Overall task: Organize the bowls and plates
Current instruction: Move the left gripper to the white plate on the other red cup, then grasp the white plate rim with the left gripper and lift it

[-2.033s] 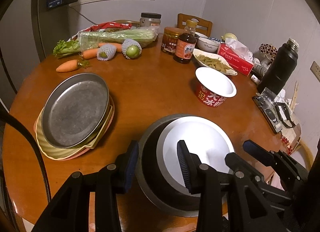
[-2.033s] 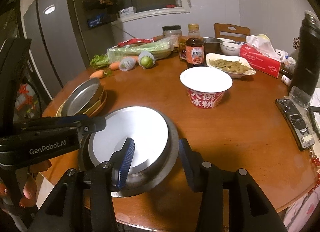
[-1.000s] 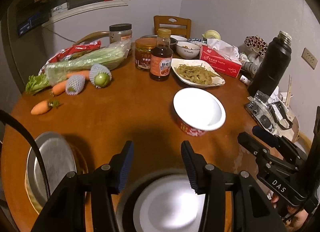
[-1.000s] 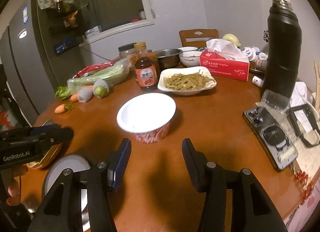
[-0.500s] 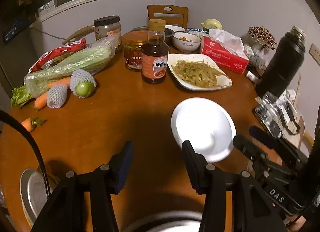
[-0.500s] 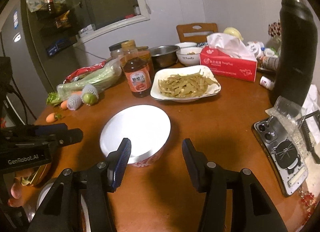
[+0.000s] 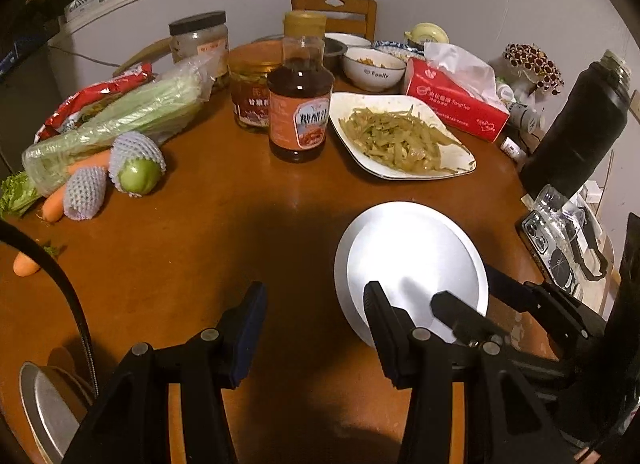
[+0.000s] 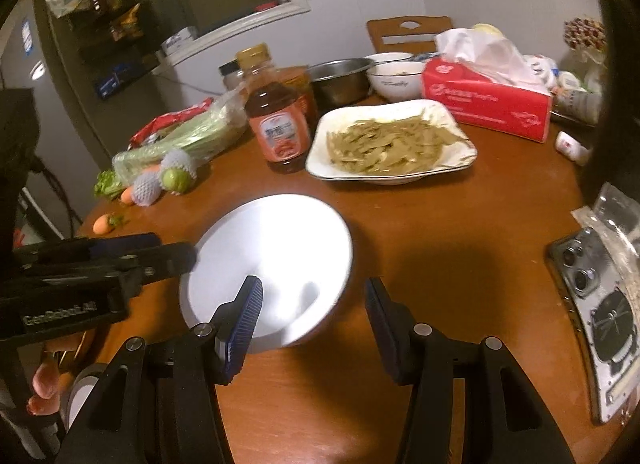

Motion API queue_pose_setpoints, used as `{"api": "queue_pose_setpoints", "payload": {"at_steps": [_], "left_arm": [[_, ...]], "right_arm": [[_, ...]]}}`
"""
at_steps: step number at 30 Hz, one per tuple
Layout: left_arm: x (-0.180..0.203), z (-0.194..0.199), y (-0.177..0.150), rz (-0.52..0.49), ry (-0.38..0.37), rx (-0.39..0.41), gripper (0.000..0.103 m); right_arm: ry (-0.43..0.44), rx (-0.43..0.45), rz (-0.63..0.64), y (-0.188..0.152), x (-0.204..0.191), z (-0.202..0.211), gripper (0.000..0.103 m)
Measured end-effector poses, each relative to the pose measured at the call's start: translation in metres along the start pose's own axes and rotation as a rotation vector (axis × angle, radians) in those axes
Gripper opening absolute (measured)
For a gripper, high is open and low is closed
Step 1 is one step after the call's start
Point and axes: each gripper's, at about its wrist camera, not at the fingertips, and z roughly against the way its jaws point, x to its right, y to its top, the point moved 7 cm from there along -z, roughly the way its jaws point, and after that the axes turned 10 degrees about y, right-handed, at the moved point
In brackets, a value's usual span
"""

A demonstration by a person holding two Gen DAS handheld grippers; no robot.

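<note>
A round white-topped bowl point(image 7: 412, 260) stands on the brown table just ahead of both grippers. My left gripper point(image 7: 314, 328) is open and empty, and the bowl lies to the right of its right finger. My right gripper point(image 8: 312, 304) is also open. Its left finger overlaps the bowl point(image 8: 276, 264), and the bowl's right edge shows in the gap, lower down. Each gripper shows in the other's view: the right gripper point(image 7: 466, 288) reaches over the bowl's right side, and the left gripper point(image 8: 172, 246) sits at its left edge. A metal plate stack point(image 7: 44, 412) lies at the lower left.
Behind the bowl are a white plate of vegetable strips point(image 7: 404, 140), a sauce bottle point(image 7: 300, 104), jars, a small white bowl point(image 7: 374, 68) and a metal bowl point(image 8: 340, 78). A black flask point(image 7: 576, 132) and a phone point(image 7: 560, 248) are on the right. Vegetables point(image 7: 120, 124) lie on the left.
Both grippers have moved forward over the table toward the white-topped bowl, which now looks larger and closer. The grey pan with the white plate has dropped out of view below.
</note>
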Motion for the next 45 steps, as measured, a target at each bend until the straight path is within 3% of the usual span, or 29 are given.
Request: {"api": "queue_pose_setpoints", "payload": {"at_steps": [11, 18, 22, 45], "left_arm": [[-0.003, -0.014, -0.007, 0.021, -0.004, -0.054, 0.05], [-0.007, -0.028, -0.017, 0.036, -0.025, -0.114, 0.029], [-0.007, -0.025, -0.02, 0.046, -0.071, -0.122, 0.026], [-0.028, 0.04, -0.028, 0.059, -0.049, 0.0, 0.026]], "right_arm": [[0.054, -0.012, 0.053, -0.008, -0.022, -0.005, 0.05], [0.087, -0.009, 0.061, -0.011, -0.035, -0.006, 0.043], [0.087, -0.006, 0.071, -0.011, -0.042, -0.005, 0.041], [0.081, 0.057, 0.143, -0.006, -0.089, 0.029, 0.04]]}}
